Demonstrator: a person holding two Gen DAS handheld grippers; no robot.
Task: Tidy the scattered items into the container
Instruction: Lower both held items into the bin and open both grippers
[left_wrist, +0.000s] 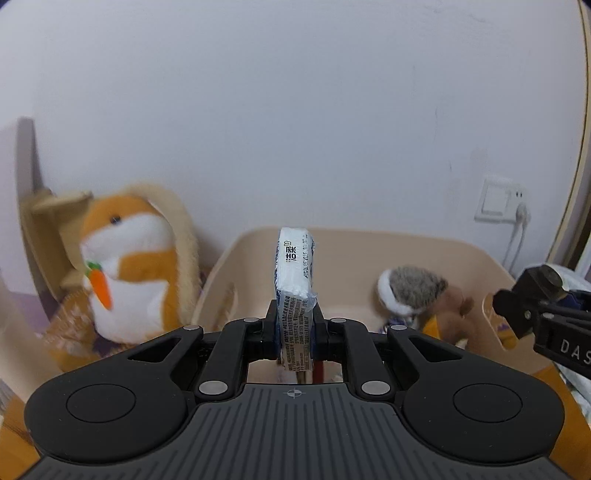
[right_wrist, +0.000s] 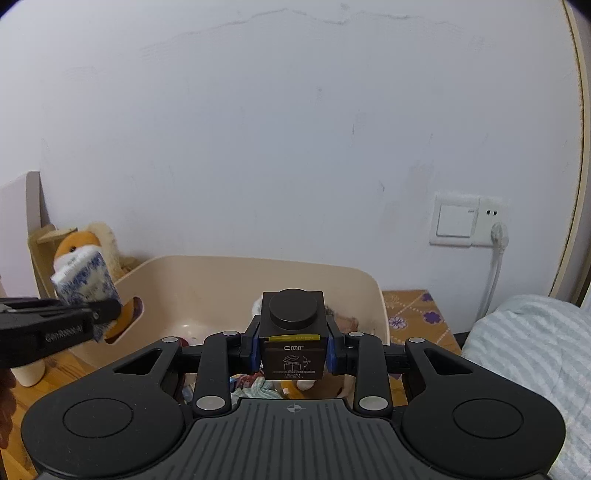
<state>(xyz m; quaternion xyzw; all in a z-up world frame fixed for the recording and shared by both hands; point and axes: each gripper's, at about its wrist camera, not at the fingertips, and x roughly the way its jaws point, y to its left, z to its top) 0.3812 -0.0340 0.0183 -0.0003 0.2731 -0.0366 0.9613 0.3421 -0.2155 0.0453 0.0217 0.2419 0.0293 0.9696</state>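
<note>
L grip (left_wrist: 294, 332): clamped on tissue pack (left_wrist: 294, 273), held edge-up at the near rim of the beige bin (left_wrist: 461, 254).
R grip (right_wrist: 293, 350): clamped on black cube box (right_wrist: 293, 325), over bin.
Risk: both drop at once, so the grippers could collide; pack's film is slick, could slip and land outside the rim.
Bin: hedgehog plush (left_wrist: 413, 291) inside, box could bounce off it.

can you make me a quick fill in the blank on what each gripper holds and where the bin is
1. The left gripper is shut on a blue and white ____ pack.
2. The right gripper is shut on a small ____ box with a round knob on top.
3. The beige bin stands against the ____.
4. The plush left of the bin holds an orange ____.

Missing words: tissue; black; wall; carrot
</note>
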